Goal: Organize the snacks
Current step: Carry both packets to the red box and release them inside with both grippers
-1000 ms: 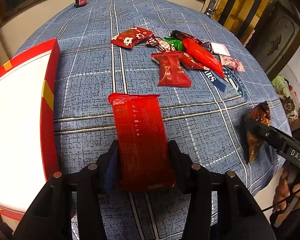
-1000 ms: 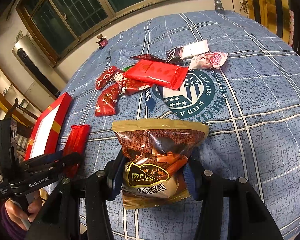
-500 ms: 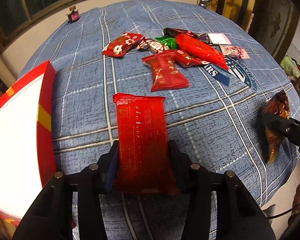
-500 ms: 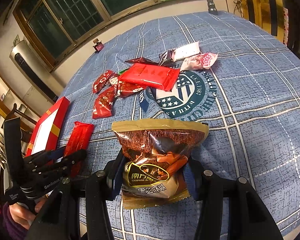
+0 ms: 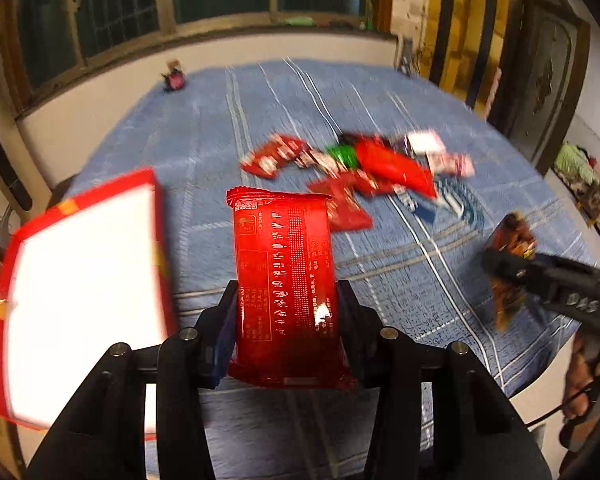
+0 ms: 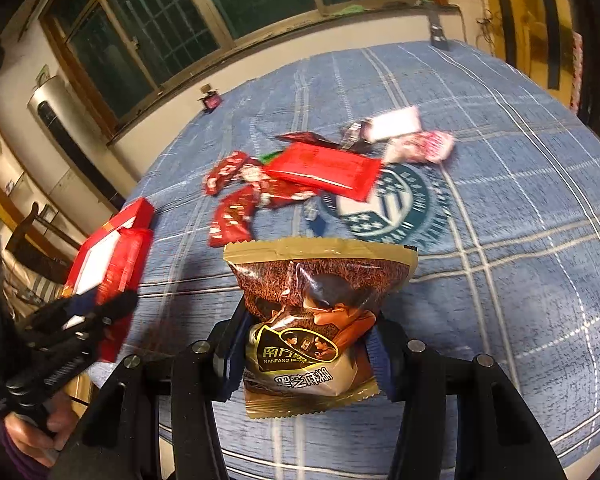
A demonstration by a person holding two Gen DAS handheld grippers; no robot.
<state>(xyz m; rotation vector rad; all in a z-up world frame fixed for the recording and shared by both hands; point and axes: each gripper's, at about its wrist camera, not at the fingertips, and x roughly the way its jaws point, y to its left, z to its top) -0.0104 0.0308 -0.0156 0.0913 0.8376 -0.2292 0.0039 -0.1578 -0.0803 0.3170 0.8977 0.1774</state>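
Note:
My left gripper (image 5: 286, 312) is shut on a long red snack packet (image 5: 285, 280), held up off the blue checked tablecloth (image 5: 220, 140). A red box with a white inside (image 5: 80, 280) lies open just to its left. My right gripper (image 6: 306, 340) is shut on a brown and gold snack bag (image 6: 312, 312), also lifted above the cloth. From the right wrist view the left gripper (image 6: 100, 312) and its red packet (image 6: 122, 264) hang over the near end of the red box (image 6: 112, 232). A pile of loose snacks (image 5: 352, 164) lies mid-table.
The snack pile (image 6: 300, 172) holds several red packets, a green one and white-pink ones near a round printed emblem (image 6: 396, 208). A small dark pink object (image 6: 210, 100) stands at the table's far edge by the window wall. A hand (image 6: 32, 436) holds the left gripper.
The left gripper has risen and tilted up with the red packet, so the window and more of the red box show. The right gripper has lifted slightly with its bag.

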